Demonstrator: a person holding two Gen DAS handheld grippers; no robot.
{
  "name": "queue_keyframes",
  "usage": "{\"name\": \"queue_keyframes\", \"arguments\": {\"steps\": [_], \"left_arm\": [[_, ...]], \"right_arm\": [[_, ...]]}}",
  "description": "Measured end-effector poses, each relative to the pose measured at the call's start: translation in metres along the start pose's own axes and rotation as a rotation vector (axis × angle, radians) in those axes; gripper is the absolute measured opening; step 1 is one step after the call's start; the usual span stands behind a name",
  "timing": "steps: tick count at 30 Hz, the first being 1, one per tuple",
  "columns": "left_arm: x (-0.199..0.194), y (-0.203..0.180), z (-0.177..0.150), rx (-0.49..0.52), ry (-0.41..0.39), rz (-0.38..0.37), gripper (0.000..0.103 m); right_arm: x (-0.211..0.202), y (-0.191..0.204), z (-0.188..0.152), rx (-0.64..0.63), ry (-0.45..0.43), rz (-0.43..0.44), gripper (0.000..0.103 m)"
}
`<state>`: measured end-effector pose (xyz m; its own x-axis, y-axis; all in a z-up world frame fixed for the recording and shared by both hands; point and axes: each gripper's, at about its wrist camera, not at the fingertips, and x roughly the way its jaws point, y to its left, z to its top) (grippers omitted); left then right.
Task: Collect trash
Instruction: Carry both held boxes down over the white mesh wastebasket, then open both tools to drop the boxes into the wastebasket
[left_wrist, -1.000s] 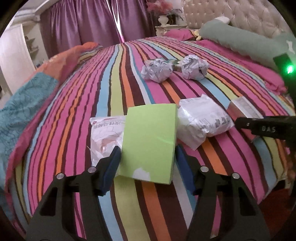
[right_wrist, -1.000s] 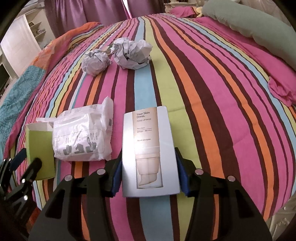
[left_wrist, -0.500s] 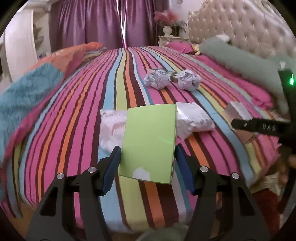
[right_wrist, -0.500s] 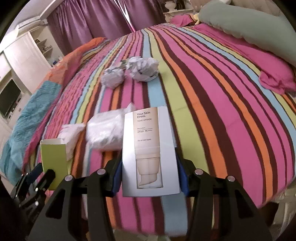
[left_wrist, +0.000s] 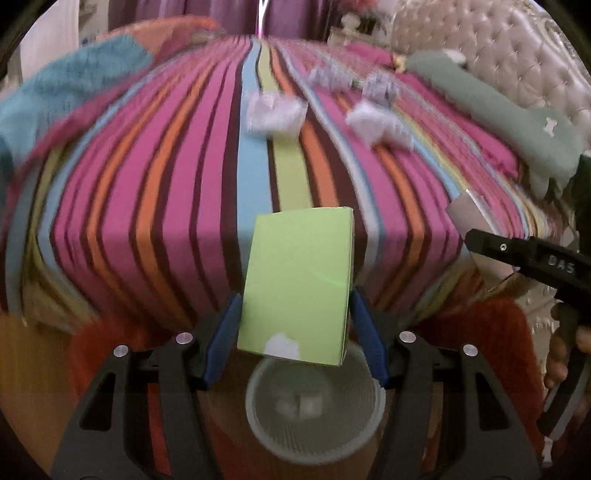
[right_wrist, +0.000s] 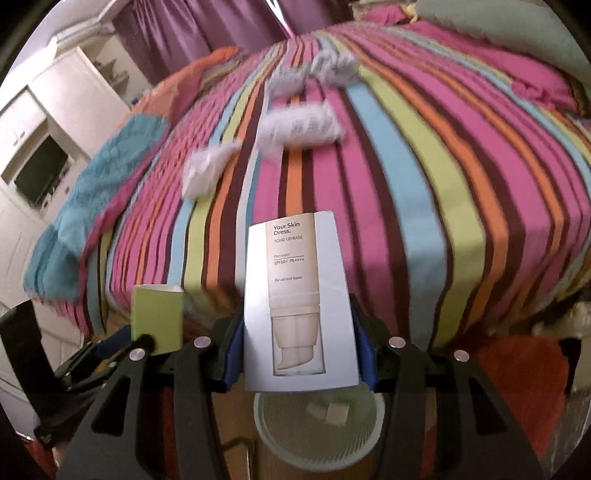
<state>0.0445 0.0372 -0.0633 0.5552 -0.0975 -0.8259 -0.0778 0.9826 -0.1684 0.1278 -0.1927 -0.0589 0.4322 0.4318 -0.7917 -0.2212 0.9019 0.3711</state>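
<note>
The left claw (left_wrist: 295, 325) is clamped on a plain lime-green cardboard box (left_wrist: 297, 282), held in the air just above a round pale mesh wastebasket (left_wrist: 314, 443) on the floor at the foot of the bed. The right claw (right_wrist: 299, 350) is clamped on a white cosmetics carton printed with a beige tube (right_wrist: 299, 306), also just above that wastebasket (right_wrist: 317, 454). On the bed's striped multicoloured cover (left_wrist: 166, 192) lie two white plastic wrappers (left_wrist: 275, 114) and, farther off, crumpled grey paper balls (left_wrist: 328, 77).
</note>
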Motion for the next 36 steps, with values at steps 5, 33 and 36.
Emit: {"name": "queue_keyframes", "arguments": {"steps": [5,33,36], "left_arm": [[0.026,0.002,-0.031,-0.042,0.128,-0.054,0.059],[0.202,0.015,-0.119,-0.267,0.856,-0.015,0.06],[0.208,0.017,-0.123,-0.291,0.884,-0.015,0.06]], "right_arm": [[0.016,0.001,-0.046,0.056,0.12,-0.023,0.047],[0.173,-0.065,-0.133,0.431,0.714,-0.14,0.047],[0.177,-0.069,-0.138,0.461,0.737,-0.135,0.047]]}}
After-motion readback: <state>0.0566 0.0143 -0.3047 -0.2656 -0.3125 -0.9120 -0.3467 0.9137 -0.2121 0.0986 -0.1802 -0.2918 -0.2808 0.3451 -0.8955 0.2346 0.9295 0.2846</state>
